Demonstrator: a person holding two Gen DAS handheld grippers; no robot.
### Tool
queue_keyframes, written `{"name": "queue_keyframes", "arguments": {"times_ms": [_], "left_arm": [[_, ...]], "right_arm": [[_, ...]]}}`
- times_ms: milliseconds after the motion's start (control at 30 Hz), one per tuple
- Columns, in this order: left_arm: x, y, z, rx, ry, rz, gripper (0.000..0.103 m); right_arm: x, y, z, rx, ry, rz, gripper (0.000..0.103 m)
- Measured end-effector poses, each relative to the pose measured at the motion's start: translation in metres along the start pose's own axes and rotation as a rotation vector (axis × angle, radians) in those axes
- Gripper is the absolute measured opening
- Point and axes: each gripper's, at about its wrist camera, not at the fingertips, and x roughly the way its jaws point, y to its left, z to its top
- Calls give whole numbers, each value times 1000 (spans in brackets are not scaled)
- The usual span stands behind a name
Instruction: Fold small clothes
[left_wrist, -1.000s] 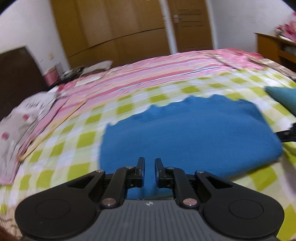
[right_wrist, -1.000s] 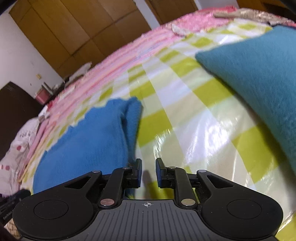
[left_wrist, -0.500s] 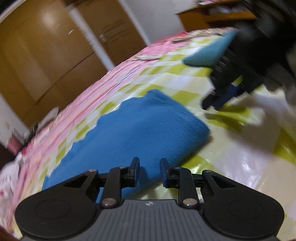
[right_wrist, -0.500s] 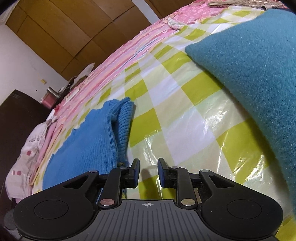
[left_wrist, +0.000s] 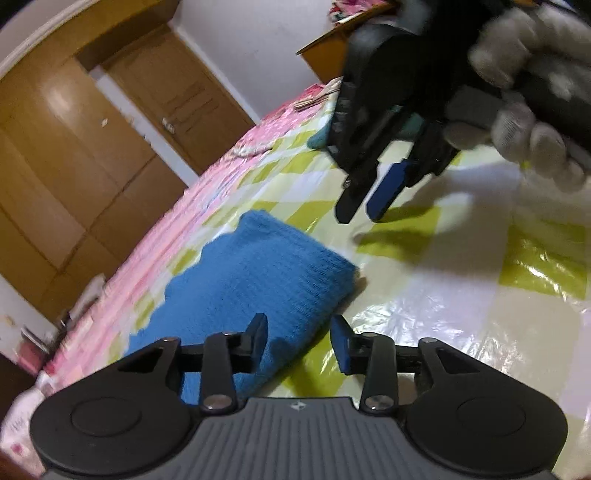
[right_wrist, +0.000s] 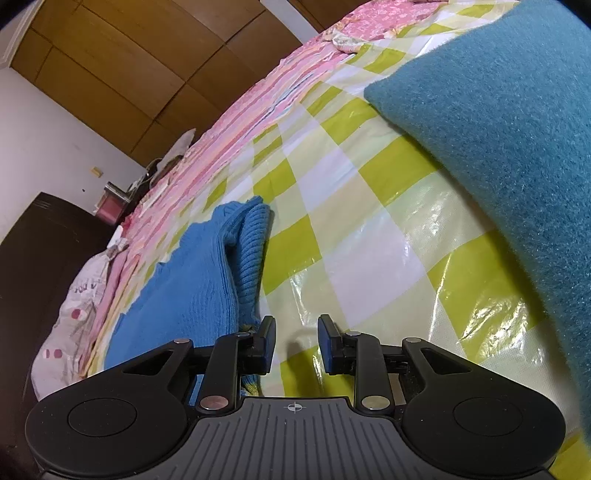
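Observation:
A folded blue knit garment (left_wrist: 255, 280) lies on the green-and-white checked sheet (left_wrist: 461, 295). My left gripper (left_wrist: 298, 341) is open and empty, just above the garment's near corner. My right gripper (right_wrist: 295, 341) is open and empty, beside the garment's (right_wrist: 199, 280) folded right edge, over the sheet. The right gripper also shows in the left wrist view (left_wrist: 364, 205), raised above the sheet to the right of the garment, held by a gloved hand.
A teal cloth (right_wrist: 509, 122) lies at the right on the sheet (right_wrist: 369, 240). Pink striped bedding (right_wrist: 258, 107) covers the far side. A dark headboard (right_wrist: 40, 240) and wooden wardrobe doors (left_wrist: 74, 155) stand beyond the bed.
Both grippers have opened wider. The left gripper has swung right and tilted, so the right gripper now fills its upper right view. The right gripper has drawn back slightly from the garment.

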Motion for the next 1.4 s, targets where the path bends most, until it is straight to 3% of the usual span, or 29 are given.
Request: {"name": "queue_keyframes", "arguments": {"times_ms": [333, 433, 500, 533, 800, 1000, 1267, 1333, 1400], "left_arm": [[30, -21, 16, 56, -13, 118, 46], [34, -23, 17, 62, -22, 151, 46], [32, -19, 17, 29, -19, 130, 37], [32, -15, 16, 7, -13, 109, 25], [19, 21, 10, -178, -28, -31, 17], [10, 43, 9, -301, -65, -83, 16], [-4, 56, 1, -436, -104, -127, 15], [-9, 57, -1, -447, -112, -127, 15], [-14, 61, -5, -470, -119, -133, 15]], "right_arm": [[-3, -7, 3, 32, -3, 42, 27], [-2, -9, 2, 39, 1, 62, 32], [-1, -9, 2, 30, 1, 68, 34], [-1, -8, 2, 24, 0, 78, 35], [28, 23, 24, 3, 4, 156, 65], [66, 36, 40, -1, 29, 107, 65], [82, 35, 51, 81, 53, 173, 66], [88, 35, 51, 105, 69, 192, 61], [90, 36, 48, 100, 79, 177, 38]]}}
